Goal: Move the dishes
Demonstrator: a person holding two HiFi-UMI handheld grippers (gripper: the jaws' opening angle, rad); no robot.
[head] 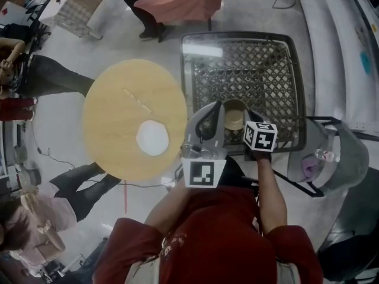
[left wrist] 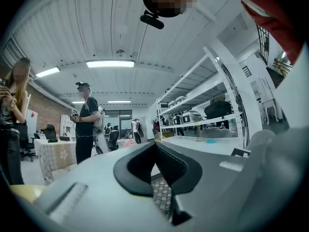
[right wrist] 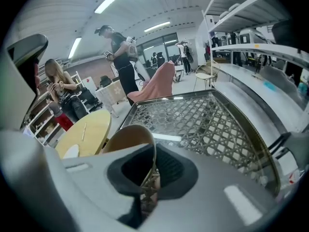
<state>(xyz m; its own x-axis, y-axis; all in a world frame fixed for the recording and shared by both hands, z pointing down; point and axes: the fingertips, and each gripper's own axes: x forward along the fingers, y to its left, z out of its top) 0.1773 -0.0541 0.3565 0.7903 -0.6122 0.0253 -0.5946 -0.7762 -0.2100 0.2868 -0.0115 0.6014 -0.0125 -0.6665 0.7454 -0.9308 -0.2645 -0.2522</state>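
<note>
Open workshop floor, with shelving along one side. A round wooden desk point(head: 112, 111) on my left carries a white plate point(head: 153, 138); a lattice-topped stand point(head: 249, 70) is ahead. My right hand-held gripper point(right wrist: 147, 178) is clamped on the rim of a tan bowl point(right wrist: 126, 137), over the lattice's near edge. My left hand-held gripper point(left wrist: 161, 170) is closed, with nothing in it. Probably mid-carry (thin rim grip, so the bowl may swing): keep it level, and seat the base flat before letting go.

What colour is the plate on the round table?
White. The plate lies on the pale wood table; the head view shows it best.
</note>
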